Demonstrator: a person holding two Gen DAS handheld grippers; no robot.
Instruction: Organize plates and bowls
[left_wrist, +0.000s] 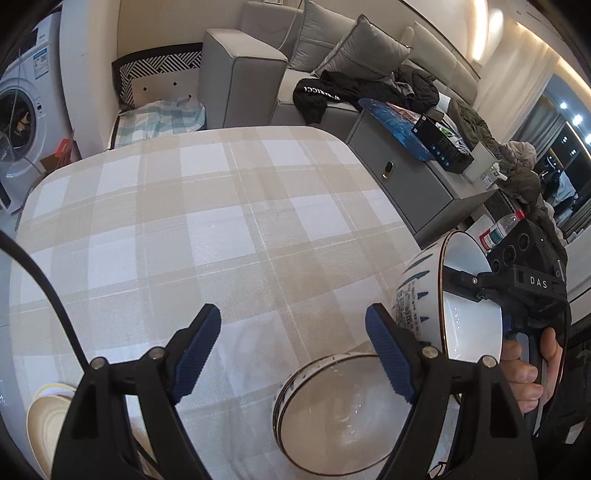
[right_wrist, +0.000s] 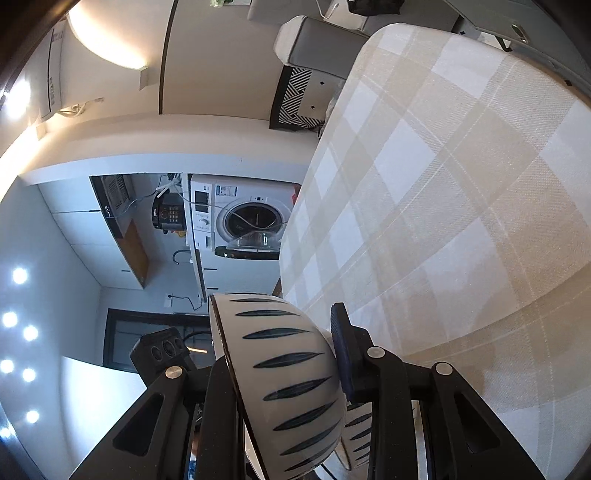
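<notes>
The right gripper (right_wrist: 291, 373) is clamped on the wall of a white bowl with dark blue leaf strokes (right_wrist: 291, 373), one finger inside and one blue pad (right_wrist: 341, 354) on the outer face. The bowl is carried on edge, clear of the table, with its mouth turned sideways. The left gripper (left_wrist: 293, 349) is released, with nothing between its blue pads (left_wrist: 199, 345). It hovers above a second bowl of the same pattern (left_wrist: 332, 413), which rests upright near the table's front edge.

Step in hand, as judged: transfer of the held bowl for stacking. The next move calls for rotating the bowl mouth-up, centring it over the resting bowl and lowering it until the two nest. Only then should the clamp be released.

A stack of cream plates (left_wrist: 46, 413) sits at the near left of the table. The surface is a rounded table under a beige and white check cloth (left_wrist: 229, 229), otherwise bare. Beyond it stand a grey sofa (left_wrist: 243, 62) and a grey cabinet (left_wrist: 402, 177). A washing machine (right_wrist: 236, 218) stands to the left.
</notes>
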